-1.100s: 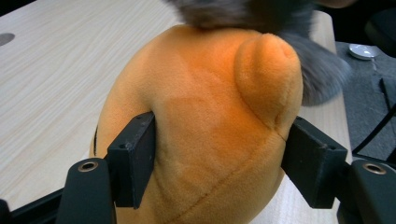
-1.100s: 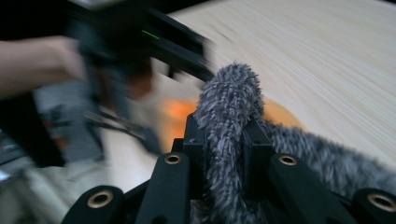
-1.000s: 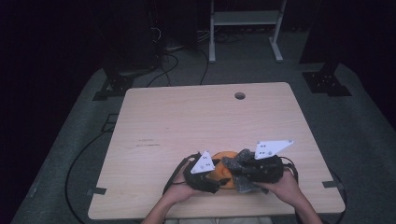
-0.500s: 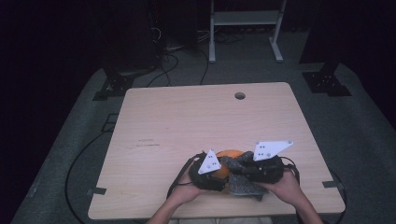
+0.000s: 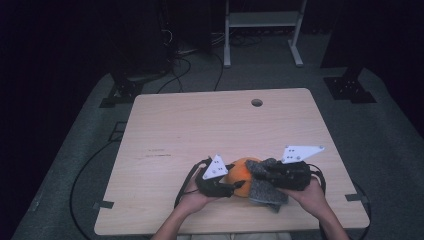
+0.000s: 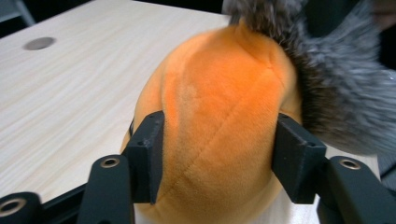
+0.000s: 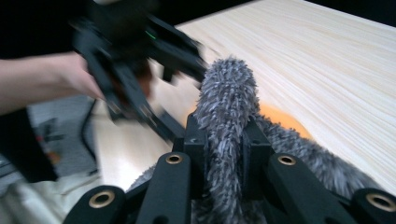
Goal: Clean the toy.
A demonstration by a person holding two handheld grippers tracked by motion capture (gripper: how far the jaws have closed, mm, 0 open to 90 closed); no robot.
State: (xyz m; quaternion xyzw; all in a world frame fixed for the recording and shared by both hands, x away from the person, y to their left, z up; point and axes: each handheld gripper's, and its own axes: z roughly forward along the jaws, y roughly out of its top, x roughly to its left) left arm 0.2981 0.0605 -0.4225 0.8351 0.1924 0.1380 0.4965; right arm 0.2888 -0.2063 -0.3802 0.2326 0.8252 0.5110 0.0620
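Our left tongs (image 6: 215,163) have just closed on the soft orange plush body (image 6: 219,116); right tongs (image 7: 223,140) pinch its squashy grey fur (image 7: 226,93).

Bare table (image 5: 200,125) beyond plush toy (image 5: 242,172)
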